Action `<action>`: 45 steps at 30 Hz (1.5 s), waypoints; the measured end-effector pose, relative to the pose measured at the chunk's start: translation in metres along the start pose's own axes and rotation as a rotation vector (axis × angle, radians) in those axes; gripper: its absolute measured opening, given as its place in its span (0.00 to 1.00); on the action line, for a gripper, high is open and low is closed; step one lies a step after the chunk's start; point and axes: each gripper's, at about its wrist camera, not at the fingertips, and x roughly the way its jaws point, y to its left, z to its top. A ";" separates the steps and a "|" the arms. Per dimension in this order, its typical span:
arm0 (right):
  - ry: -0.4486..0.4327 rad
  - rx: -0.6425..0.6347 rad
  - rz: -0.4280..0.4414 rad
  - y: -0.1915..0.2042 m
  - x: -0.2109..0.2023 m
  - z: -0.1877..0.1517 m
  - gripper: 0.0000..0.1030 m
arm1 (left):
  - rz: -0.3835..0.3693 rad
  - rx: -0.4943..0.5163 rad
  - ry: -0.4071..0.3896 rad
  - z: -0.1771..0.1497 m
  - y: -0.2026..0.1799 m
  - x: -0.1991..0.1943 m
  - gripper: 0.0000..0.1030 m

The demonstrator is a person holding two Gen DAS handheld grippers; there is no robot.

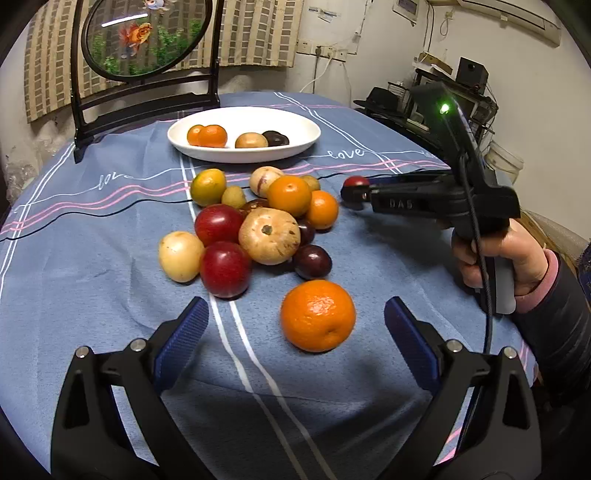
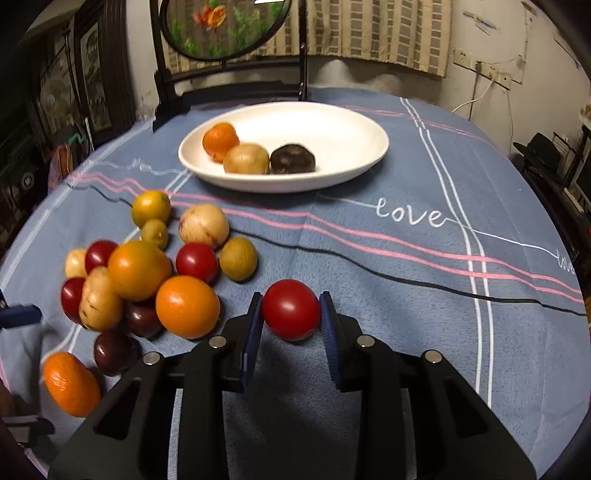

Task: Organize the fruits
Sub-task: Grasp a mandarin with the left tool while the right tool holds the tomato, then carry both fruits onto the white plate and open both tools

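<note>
My right gripper [image 2: 291,314] is shut on a small red fruit [image 2: 291,309], both blue pads pressing its sides just above the blue cloth. In the left wrist view that same red fruit [image 1: 356,182] shows at the tip of the right gripper [image 1: 352,192], right of the pile. My left gripper [image 1: 295,317] stands open; a large orange [image 1: 317,315] lies on the cloth between its fingers, untouched. A heap of mixed fruit [image 1: 258,221] sits mid-table. The white oval plate [image 2: 332,122] at the back holds oranges, a tan fruit and a dark one.
A person's hand [image 1: 498,254] in a dark sleeve grips the right tool's handle. A black stand with a round goldfish picture [image 1: 147,33] rises behind the plate. Shelves with clutter [image 1: 443,96] stand at the right, past the table's edge.
</note>
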 end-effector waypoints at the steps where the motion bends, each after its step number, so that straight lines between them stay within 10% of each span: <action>1: -0.005 0.006 0.000 -0.001 -0.002 0.000 0.30 | -0.006 -0.001 0.002 0.000 0.000 0.001 0.91; 20: -0.037 0.026 0.040 0.000 -0.017 -0.002 0.30 | -0.008 0.060 0.094 0.000 -0.017 0.020 0.50; 45: -0.096 0.036 0.085 0.001 -0.032 -0.003 0.30 | -0.067 0.016 0.015 0.028 -0.004 -0.006 0.45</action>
